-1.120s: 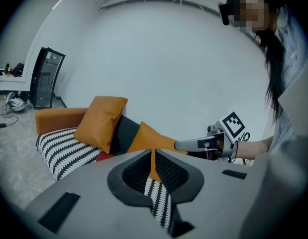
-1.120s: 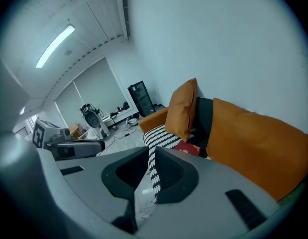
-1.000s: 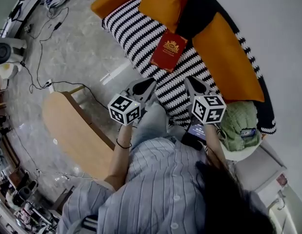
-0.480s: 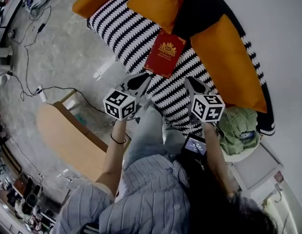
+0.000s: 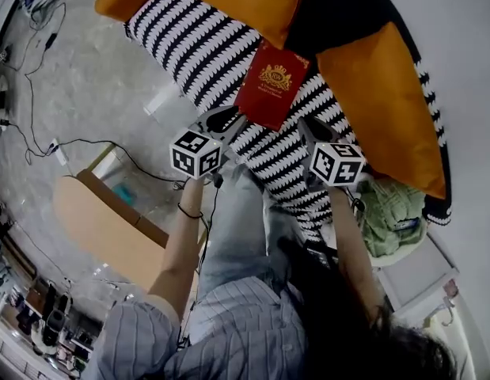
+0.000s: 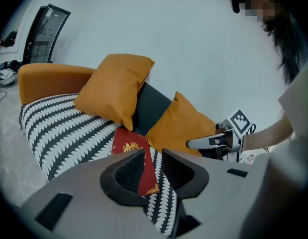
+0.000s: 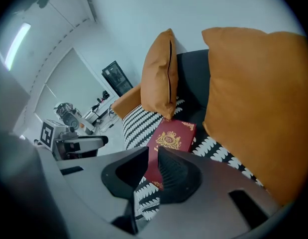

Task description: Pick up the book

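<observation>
Black jaws of the left gripper (image 6: 153, 154) are opening with nothing between them; right gripper (image 7: 153, 152) closed, empty; one red book (image 5: 272, 85) lies flat on the striped sofa seat (image 5: 189, 46) beside two orange cushions (image 5: 387, 93); likely stiff, light, slick-covered, best pinched at its near edge.

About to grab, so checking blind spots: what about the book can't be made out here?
- Near end of the book: left gripper view, behind the left gripper, jaws empty and opening.
- Its near corner: right gripper view, behind the shut right gripper.
- Cover lettering: every view, too small.
</observation>
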